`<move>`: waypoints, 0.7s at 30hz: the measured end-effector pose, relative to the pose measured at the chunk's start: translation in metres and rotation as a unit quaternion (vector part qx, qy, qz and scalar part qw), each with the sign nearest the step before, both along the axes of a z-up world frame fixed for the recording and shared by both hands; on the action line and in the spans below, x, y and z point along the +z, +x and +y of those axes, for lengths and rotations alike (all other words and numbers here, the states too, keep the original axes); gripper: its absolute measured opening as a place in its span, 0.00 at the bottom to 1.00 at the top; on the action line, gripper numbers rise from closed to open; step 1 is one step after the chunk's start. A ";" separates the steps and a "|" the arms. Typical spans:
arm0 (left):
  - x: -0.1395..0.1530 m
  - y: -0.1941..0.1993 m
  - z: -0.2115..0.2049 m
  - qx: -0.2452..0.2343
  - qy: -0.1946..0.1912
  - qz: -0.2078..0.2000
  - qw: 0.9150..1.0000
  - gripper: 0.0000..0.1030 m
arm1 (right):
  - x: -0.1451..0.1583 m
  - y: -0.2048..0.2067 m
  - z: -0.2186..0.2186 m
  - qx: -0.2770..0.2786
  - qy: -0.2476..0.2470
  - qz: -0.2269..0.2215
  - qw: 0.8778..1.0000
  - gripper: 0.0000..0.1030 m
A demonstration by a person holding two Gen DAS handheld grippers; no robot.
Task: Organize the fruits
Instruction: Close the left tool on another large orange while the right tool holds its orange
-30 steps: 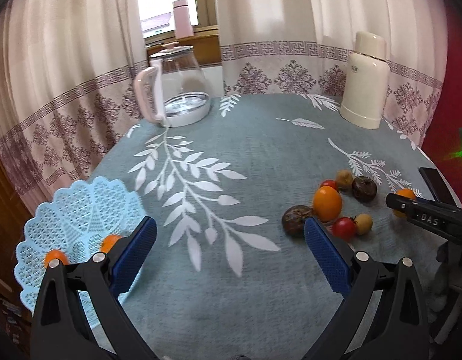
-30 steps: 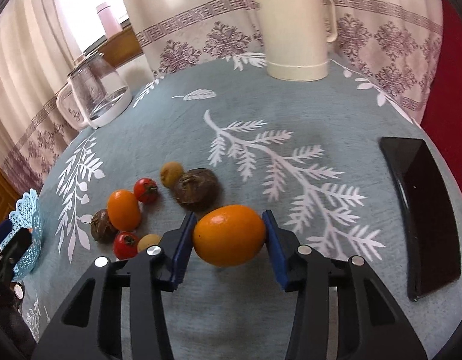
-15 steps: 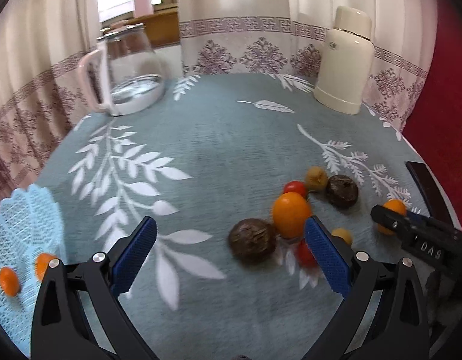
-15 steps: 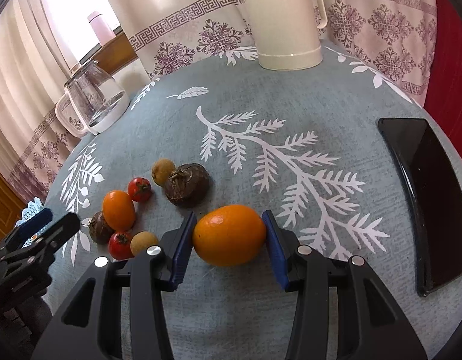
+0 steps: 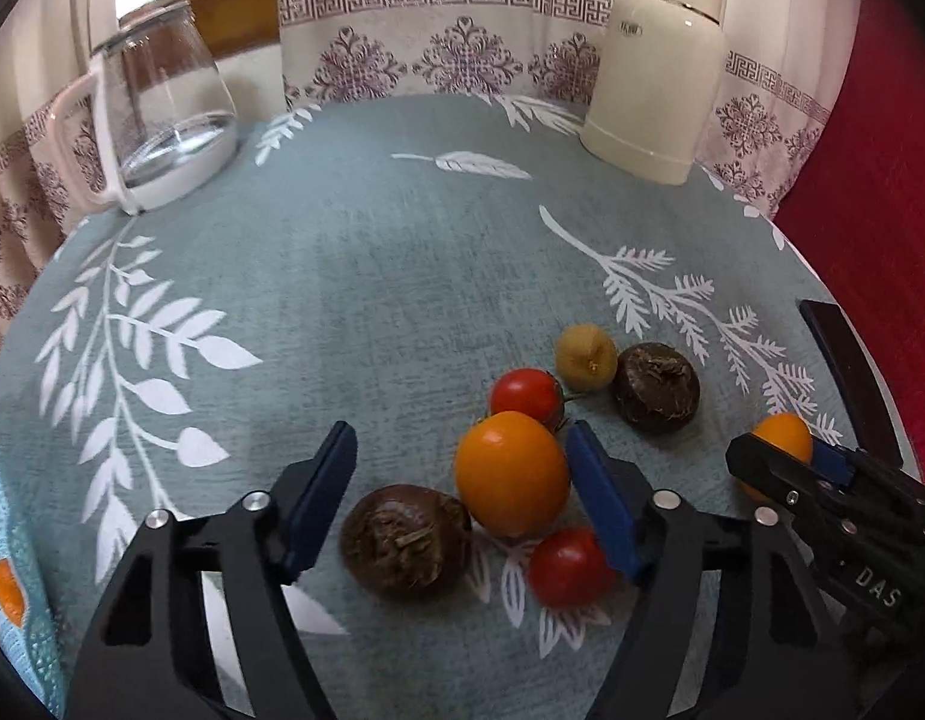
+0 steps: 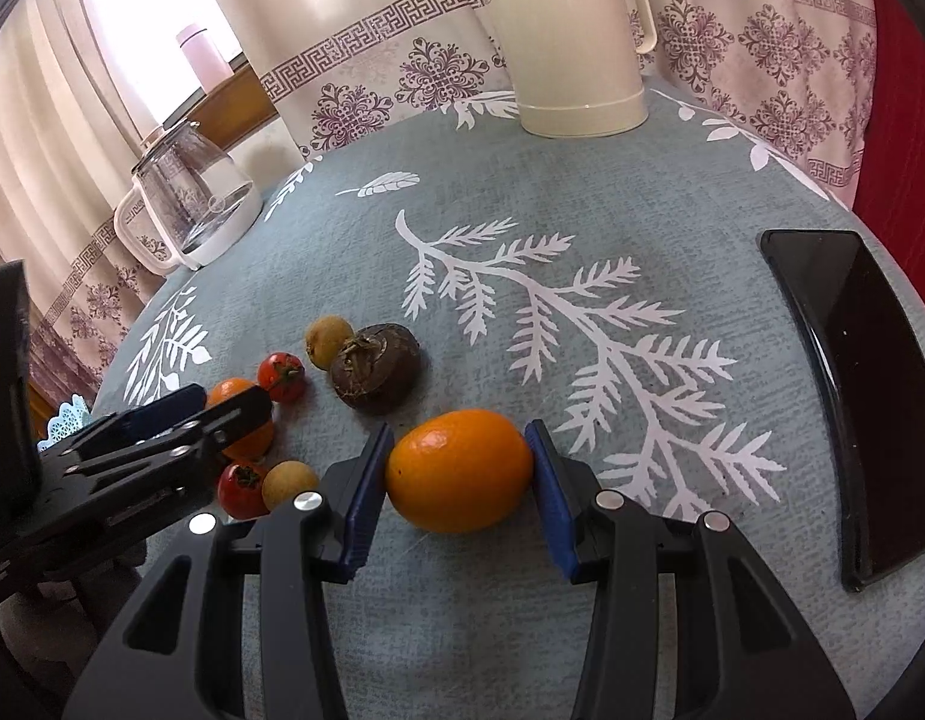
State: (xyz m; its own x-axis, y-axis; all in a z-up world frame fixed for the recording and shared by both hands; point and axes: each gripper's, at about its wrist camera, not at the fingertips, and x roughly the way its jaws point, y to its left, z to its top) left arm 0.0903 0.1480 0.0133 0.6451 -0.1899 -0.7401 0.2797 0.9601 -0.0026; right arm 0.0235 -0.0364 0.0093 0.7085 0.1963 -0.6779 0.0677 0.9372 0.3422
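Observation:
My left gripper (image 5: 462, 480) is open and low over the fruit cluster. Its blue pads straddle an orange fruit (image 5: 510, 474) and a brown wrinkled fruit (image 5: 402, 540) without touching them. A red tomato (image 5: 567, 567) lies by the right pad. Beyond are another tomato (image 5: 525, 396), a yellow longan (image 5: 585, 357) and a second brown fruit (image 5: 657, 378). My right gripper (image 6: 460, 474) is shut on an oval orange (image 6: 459, 468) close to the tablecloth, to the right of the cluster. A second longan (image 6: 289, 483) shows only in the right wrist view.
A light blue lace basket (image 5: 18, 540) holding small oranges sits at the far left table edge. A glass kettle (image 5: 162, 114) stands back left, a cream thermos (image 5: 654, 72) back right. A black phone (image 6: 864, 384) lies near the right edge.
My left gripper swung right, away from the basket, and came in low over the fruit cluster, its jaws somewhat narrower. The right gripper kept its hold on the orange and barely moved.

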 end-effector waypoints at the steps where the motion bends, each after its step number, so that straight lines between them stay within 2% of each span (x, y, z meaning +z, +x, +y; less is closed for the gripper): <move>1: -0.001 0.001 -0.001 -0.004 -0.002 0.004 1.000 0.63 | 0.000 0.000 0.000 0.000 0.000 0.000 1.000 0.44; 4: -0.003 0.002 -0.004 -0.010 -0.003 0.004 1.000 0.57 | 0.000 0.000 0.001 0.000 -0.002 0.000 1.000 0.44; 6: -0.001 0.000 -0.006 -0.019 -0.008 0.003 1.000 0.48 | 0.000 0.000 0.001 0.000 -0.001 0.000 1.000 0.44; 7: -0.001 -0.001 -0.007 -0.029 -0.017 0.008 0.999 0.38 | 0.000 0.000 0.001 0.000 -0.001 0.000 1.000 0.44; 13: 0.003 -0.010 -0.008 -0.030 -0.019 0.007 0.999 0.38 | 0.000 0.000 0.001 0.001 -0.002 -0.001 1.000 0.44; 21: 0.031 -0.027 0.004 -0.014 -0.030 -0.031 0.999 0.38 | 0.001 0.000 0.000 0.000 -0.001 -0.002 1.000 0.44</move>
State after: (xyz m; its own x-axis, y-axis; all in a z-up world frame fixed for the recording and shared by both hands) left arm 0.0635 0.1522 0.0446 0.6824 -0.2513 -0.6864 0.3087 0.9503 -0.0410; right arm 0.0232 -0.0361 0.0098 0.7115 0.1947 -0.6752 0.0660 0.9381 0.3401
